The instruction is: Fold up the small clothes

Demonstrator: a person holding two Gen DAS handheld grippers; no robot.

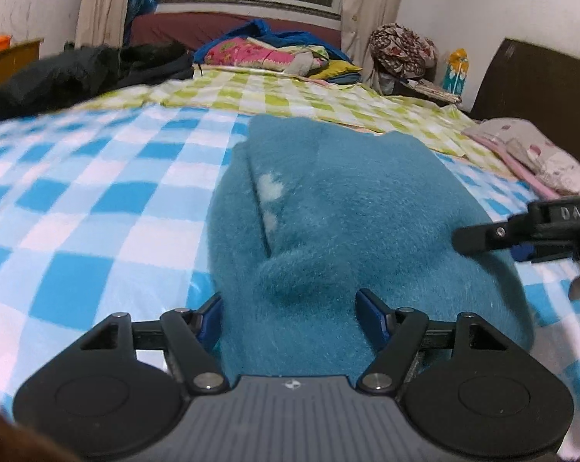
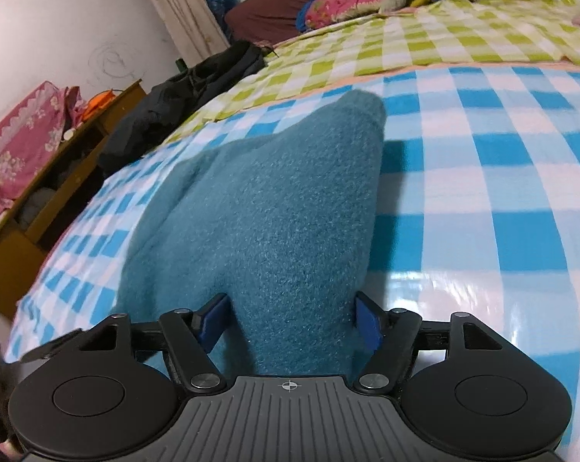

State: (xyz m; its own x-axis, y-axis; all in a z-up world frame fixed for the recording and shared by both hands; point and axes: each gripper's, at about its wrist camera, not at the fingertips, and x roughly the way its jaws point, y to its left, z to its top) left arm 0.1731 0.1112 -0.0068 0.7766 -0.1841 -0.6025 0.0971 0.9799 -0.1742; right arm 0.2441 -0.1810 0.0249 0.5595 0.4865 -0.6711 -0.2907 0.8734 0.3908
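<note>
Lying on the blue-and-white checked blanket is a fuzzy teal garment, and it is being judged as partly folded: in the left wrist view a layer is seen doubled over along a seam-like edge, with pale patches showing beside that edge. What kind of garment it is cannot be told. More folding is probably being left to do, since the bundle is still being seen as bulky and uneven, tapering to a raised point in the right wrist view.

The left gripper is being held with its fingers spread wide on either side of the near edge of the garment; a bunched ridge of cloth is lying between them, but nothing is being pinched. The right gripper is likewise being held wide apart, its blue pads flanking the narrow near end of the teal fabric, and contact with the cloth cannot be confirmed. In the left wrist view the right tool is being seen entering from the right edge, over the far side of the garment.

A green checked sheet and piled bedding are being seen further back, well apart from the work.
</note>
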